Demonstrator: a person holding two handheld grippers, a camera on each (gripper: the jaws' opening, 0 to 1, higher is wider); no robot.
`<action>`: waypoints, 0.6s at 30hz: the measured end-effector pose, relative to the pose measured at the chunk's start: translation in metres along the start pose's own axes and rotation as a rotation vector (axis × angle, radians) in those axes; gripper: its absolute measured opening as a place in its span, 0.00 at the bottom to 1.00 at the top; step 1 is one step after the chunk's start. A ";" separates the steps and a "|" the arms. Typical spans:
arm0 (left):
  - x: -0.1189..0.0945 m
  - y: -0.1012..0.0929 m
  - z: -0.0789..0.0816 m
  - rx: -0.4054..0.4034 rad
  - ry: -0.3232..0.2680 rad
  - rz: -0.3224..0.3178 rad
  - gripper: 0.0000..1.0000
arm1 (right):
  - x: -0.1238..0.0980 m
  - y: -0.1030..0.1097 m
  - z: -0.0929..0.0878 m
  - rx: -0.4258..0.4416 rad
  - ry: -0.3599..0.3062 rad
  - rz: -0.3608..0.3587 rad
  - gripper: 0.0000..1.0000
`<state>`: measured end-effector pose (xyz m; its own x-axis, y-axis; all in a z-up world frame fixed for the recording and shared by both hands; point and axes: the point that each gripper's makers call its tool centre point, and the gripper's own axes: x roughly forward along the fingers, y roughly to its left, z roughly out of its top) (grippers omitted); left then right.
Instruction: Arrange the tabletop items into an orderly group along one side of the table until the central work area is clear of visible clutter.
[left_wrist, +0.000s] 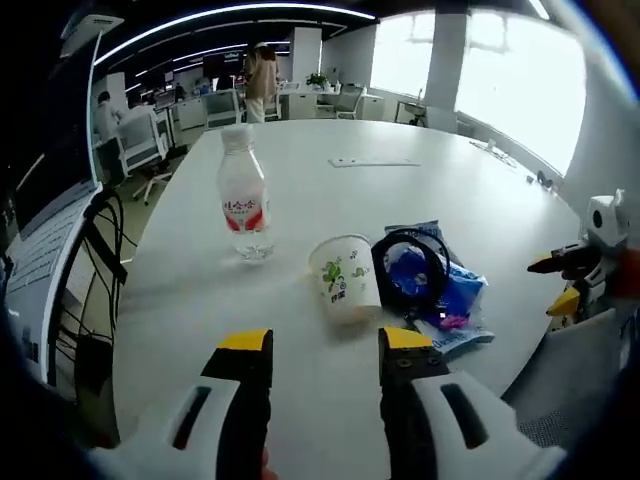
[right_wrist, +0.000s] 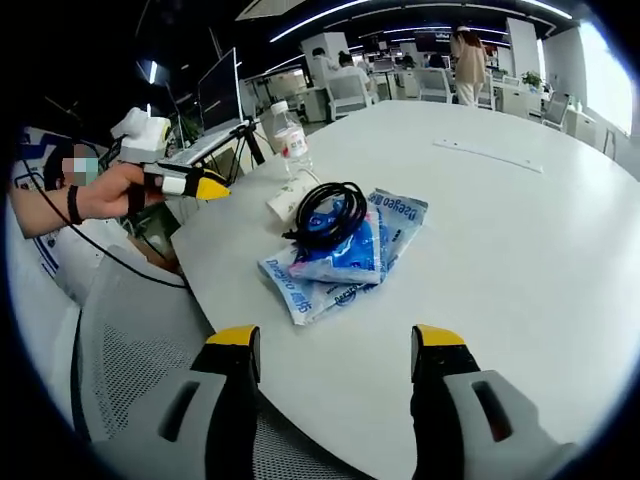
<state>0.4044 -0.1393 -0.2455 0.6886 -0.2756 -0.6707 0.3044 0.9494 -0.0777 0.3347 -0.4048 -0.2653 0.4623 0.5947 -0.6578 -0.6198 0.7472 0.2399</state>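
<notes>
In the left gripper view, the left tool (left_wrist: 325, 350) hangs with its jaws parted and nothing between them, just short of a cluster near the close edge of the white tabletop (left_wrist: 420, 200). One water bottle (left_wrist: 243, 196) stands upright to the left of the cluster, capped and seemingly nearly empty, so it is probably light, smooth and easy to tip; the labelled waist looks like the best place to grip it. One paper cup (left_wrist: 344, 278) lies on its side, mouth toward the camera; it is thin and crushable, so a gentle pinch across the rim or body suits it. Touching it on the right, one coiled black cable (left_wrist: 410, 265) rests on blue plastic packets (left_wrist: 455, 300), which are soft, slick and floppy, best taken at an edge. One flat pale strip (left_wrist: 373, 162) lies well apart, farther up the tabletop. The right tool (left_wrist: 565, 275) enters from the right edge. In the right gripper view, the right tool (right_wrist: 335, 345) is likewise released and holds nothing, aimed at the packets (right_wrist: 345, 250); there appear to be two or three overlapping, though the count is hard to settle. The cable (right_wrist: 325, 212) sits on top of them, limp and likely to slide off if the packets are dragged. Beyond stand the cup (right_wrist: 285, 200) and bottle (right_wrist: 289, 138), and the left tool (right_wrist: 195, 183), held in a hand (right_wrist: 105, 192), hovers off the tabletop's edge.
</notes>
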 end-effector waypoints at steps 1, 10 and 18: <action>0.001 -0.001 0.001 0.001 0.000 -0.002 0.41 | 0.000 -0.001 -0.001 0.002 0.001 -0.002 0.60; 0.010 -0.007 -0.003 0.000 0.019 -0.027 0.42 | -0.007 -0.005 -0.001 0.029 -0.015 -0.020 0.60; 0.019 -0.009 -0.003 -0.009 0.031 -0.038 0.42 | -0.010 -0.008 -0.004 0.038 -0.015 -0.032 0.60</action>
<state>0.4128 -0.1523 -0.2597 0.6557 -0.3068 -0.6899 0.3241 0.9396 -0.1099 0.3328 -0.4180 -0.2637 0.4913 0.5747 -0.6545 -0.5804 0.7763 0.2459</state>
